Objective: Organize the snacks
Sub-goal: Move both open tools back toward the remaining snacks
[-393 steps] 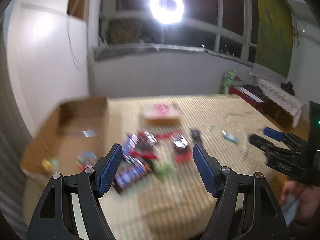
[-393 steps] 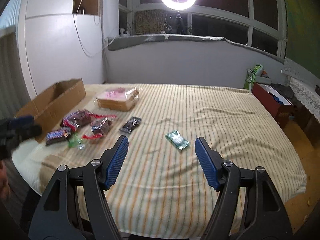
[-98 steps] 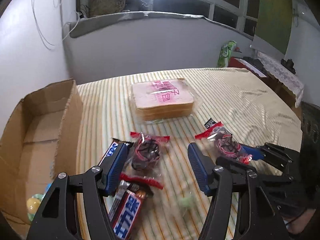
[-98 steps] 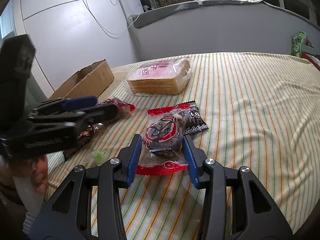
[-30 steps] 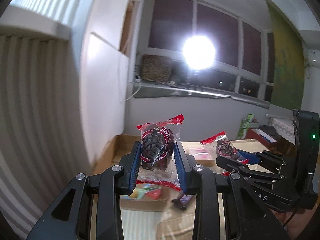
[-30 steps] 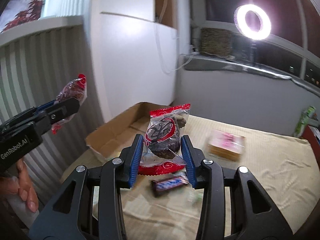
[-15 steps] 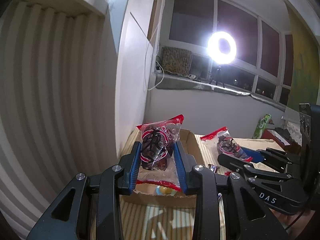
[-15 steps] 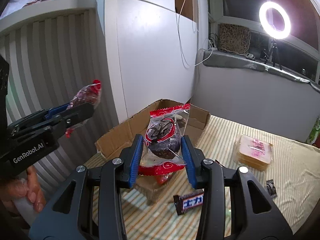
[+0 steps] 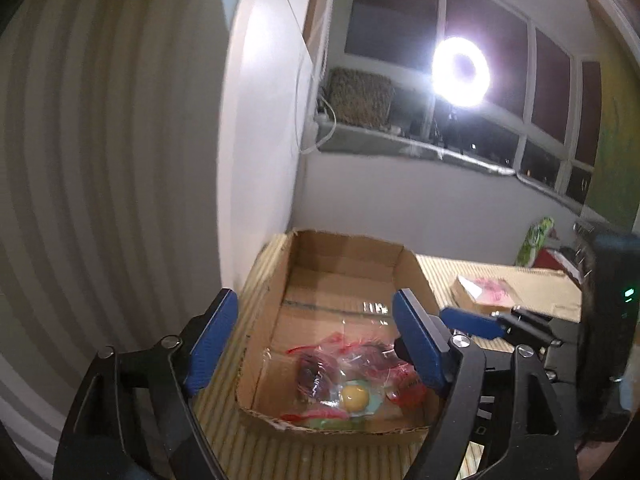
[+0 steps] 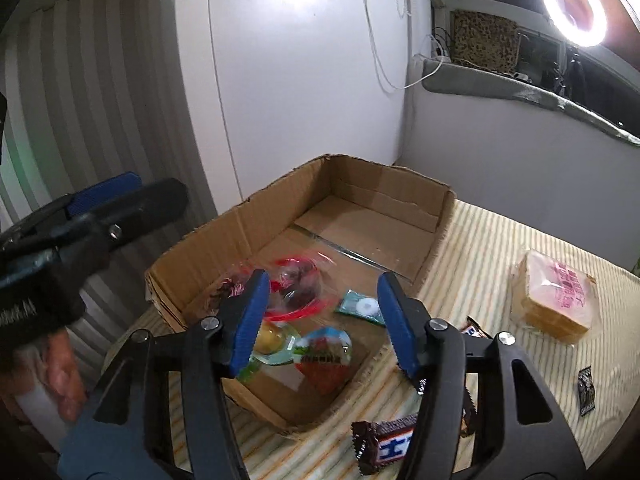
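**Both grippers spread wide above the box, snacks lying inside**

The left gripper (image 9: 312,340) hangs over the cardboard box (image 9: 344,248) with its blue pads far apart and nothing between them. Directly ahead of and below its fingertips, in the near end of the box, lie the red-trimmed clear snack packets (image 9: 344,364), slightly blurred, beside a yellow jelly cup (image 9: 354,394). The far half of the box floor ahead of the tool is bare cardboard. Off to this gripper's right, the right gripper's blue fingertip (image 9: 470,322) reaches in over the box's right wall.

The right gripper (image 10: 320,320) is likewise parted, gripping nothing, and is poised over the near right corner of the box (image 10: 384,184). Between and just beyond its fingers sit a red-trimmed packet (image 10: 300,284), motion-blurred, a small green packet (image 10: 360,306), and a jelly cup with a red and green lid (image 10: 324,354). The yellow jelly cup (image 10: 268,338) peeks out beside its left finger. To this tool's left the left gripper (image 10: 104,196) shows as a dark body with a blue tip.

Outside the box, on the striped cloth (image 10: 500,240), a chocolate bar (image 10: 390,442) lies below the right finger, a wrapped loaf of sliced bread (image 10: 556,294) sits well to the right, and a small dark packet (image 10: 586,394) lies near the right edge.
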Demonstrator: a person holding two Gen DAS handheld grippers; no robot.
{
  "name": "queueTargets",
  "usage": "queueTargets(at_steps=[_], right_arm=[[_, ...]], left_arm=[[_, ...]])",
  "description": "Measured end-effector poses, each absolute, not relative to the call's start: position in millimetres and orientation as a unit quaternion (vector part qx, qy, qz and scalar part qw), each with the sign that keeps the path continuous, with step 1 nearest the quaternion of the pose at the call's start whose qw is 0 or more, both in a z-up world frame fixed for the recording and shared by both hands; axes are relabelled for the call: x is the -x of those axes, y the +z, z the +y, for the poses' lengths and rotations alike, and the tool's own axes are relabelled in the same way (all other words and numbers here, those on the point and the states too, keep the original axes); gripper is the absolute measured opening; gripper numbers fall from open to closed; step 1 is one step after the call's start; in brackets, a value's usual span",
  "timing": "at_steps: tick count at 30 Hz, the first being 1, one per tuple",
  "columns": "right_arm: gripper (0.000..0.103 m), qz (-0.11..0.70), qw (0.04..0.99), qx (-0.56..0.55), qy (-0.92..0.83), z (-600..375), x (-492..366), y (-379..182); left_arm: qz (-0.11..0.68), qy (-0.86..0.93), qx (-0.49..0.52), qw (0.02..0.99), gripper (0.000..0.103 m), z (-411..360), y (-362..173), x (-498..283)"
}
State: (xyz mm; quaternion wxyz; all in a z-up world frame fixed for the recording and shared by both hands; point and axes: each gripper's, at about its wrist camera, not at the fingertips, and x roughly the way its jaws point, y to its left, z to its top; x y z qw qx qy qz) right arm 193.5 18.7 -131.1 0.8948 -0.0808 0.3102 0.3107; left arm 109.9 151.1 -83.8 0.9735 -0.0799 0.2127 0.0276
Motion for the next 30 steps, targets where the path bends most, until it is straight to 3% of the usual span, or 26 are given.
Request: queueTargets(at_steps=[20, 30], right_arm=[[0.059, 0.264, 0.900, 0.074, 0.338, 2, -130, -98], [0.059, 0.264, 0.918, 0.026, 0.294, -77, -129, -106]], left_arm=[[0.195, 0.053, 0.064, 0.977, 0.080, 149, -56, -71], [0.208, 0.034, 0.023, 0.977, 0.080, 101, -53, -76]])
